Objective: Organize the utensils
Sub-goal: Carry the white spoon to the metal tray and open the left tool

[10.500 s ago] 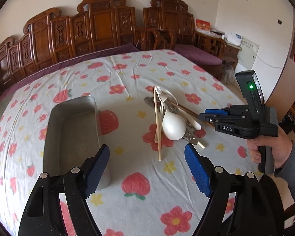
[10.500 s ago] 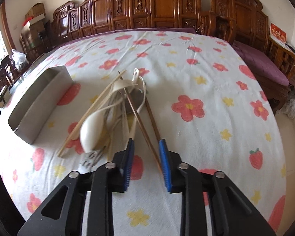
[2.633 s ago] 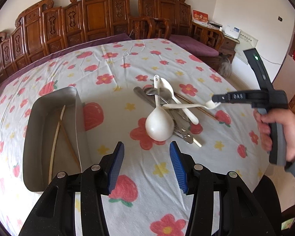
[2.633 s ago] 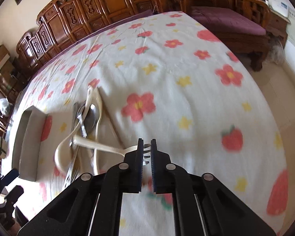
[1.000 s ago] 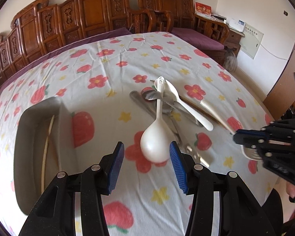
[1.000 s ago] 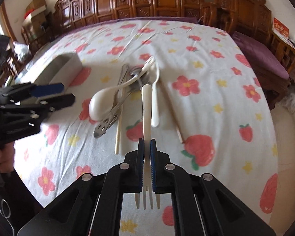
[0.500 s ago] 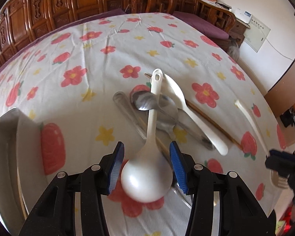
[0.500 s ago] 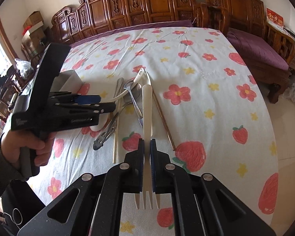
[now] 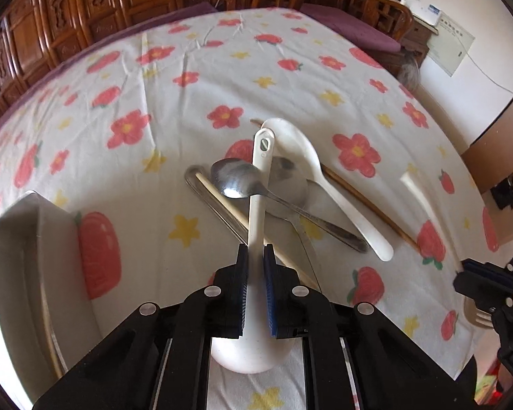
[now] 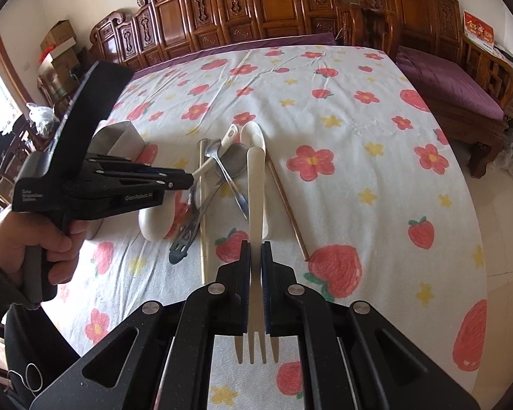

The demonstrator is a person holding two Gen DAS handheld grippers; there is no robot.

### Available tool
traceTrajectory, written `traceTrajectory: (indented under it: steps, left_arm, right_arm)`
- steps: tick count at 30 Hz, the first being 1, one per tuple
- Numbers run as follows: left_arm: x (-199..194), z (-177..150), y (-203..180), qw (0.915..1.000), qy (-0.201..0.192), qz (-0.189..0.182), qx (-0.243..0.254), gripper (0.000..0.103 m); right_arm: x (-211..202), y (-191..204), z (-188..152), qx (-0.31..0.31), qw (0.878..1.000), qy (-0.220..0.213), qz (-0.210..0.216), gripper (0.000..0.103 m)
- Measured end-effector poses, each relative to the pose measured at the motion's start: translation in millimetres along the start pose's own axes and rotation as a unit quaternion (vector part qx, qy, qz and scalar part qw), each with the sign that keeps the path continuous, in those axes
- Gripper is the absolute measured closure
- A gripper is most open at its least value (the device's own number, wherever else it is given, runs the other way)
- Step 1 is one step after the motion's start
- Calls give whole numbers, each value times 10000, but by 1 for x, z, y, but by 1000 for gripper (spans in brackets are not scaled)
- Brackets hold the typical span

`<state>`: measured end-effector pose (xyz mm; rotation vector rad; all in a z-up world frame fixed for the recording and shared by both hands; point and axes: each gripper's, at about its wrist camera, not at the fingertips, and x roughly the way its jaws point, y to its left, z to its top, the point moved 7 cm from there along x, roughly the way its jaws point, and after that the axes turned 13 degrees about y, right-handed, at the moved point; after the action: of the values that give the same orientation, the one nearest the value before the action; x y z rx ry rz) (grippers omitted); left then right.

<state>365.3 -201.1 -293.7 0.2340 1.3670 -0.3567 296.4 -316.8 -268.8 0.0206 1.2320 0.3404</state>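
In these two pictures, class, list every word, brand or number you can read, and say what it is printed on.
"GenRobot.AI": side of the left gripper, seen from the right wrist.
Small white lettering on that gripper's rear block: too small to read.
"UA": partial lettering on the right gripper, cut off at the edge.
Red card and white wall notice: blurred, unreadable.

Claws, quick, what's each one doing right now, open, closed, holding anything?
Left claw: closed on the white ladle.
Right claw: closed on the white fork.
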Motion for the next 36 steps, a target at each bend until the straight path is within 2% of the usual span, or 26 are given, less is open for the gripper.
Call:
traceTrajectory:
  steps: [11,18,25,31,36]
  left_arm:
    - [-51,7,10,9964,-581,613,-17,95]
    - [-82,16,21,9931,-861,789,-85,95]
    - [-96,7,24,9923,-960,783,-59,95]
    - [-102,-15,27,9931,-994,616,-32,95]
    - [-108,-31,38,9926,-1044,625,-23,95]
  right_arm:
    - [-6,12,1,-116,9999,-53,-16,96]
    - [-10,17,1,-159,9998,-93,-1,96]
    - [-15,18,4,-115,9998,-186,41,96]
    - [-21,27,6,-159,9995,-278,27,96]
    - [-25,41,5,-301,9990,-305,83,96]
